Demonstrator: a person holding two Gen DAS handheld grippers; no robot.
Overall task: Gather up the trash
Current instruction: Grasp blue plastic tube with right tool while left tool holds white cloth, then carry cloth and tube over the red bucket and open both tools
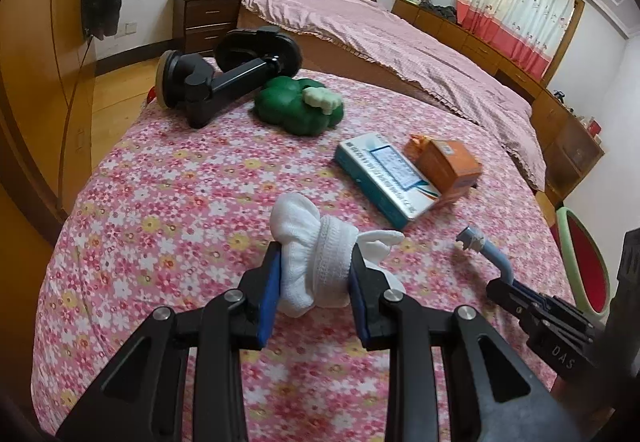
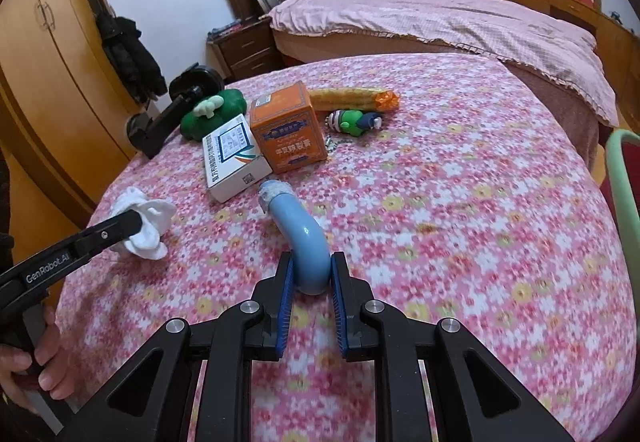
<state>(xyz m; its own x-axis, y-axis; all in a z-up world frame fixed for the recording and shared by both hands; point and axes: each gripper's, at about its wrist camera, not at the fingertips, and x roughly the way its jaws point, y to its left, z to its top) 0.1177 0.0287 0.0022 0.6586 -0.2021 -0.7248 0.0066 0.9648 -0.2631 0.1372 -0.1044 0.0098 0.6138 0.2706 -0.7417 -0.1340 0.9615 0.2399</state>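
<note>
The left gripper's [image 1: 314, 266] fingers clamp the white sock [image 1: 316, 254]; the right gripper's [image 2: 312, 274] fingers clamp the blue pipe [image 2: 302, 238].

Rolled white sock [image 1: 316, 262] clamped mid-body; curved blue tube [image 2: 304, 242], frayed end, gripped at its bend

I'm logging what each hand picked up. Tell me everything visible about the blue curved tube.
The blue curved tube is a glossy, pale blue, plastic-looking bend shaped like an elbow. Its far end carries a ragged whitish wrap or residue. The right tongs are shut on its near bend, blue pads pressing both sides. It points toward the white box, above the floral tablecloth; whether it touches the cloth is unclear.
</note>
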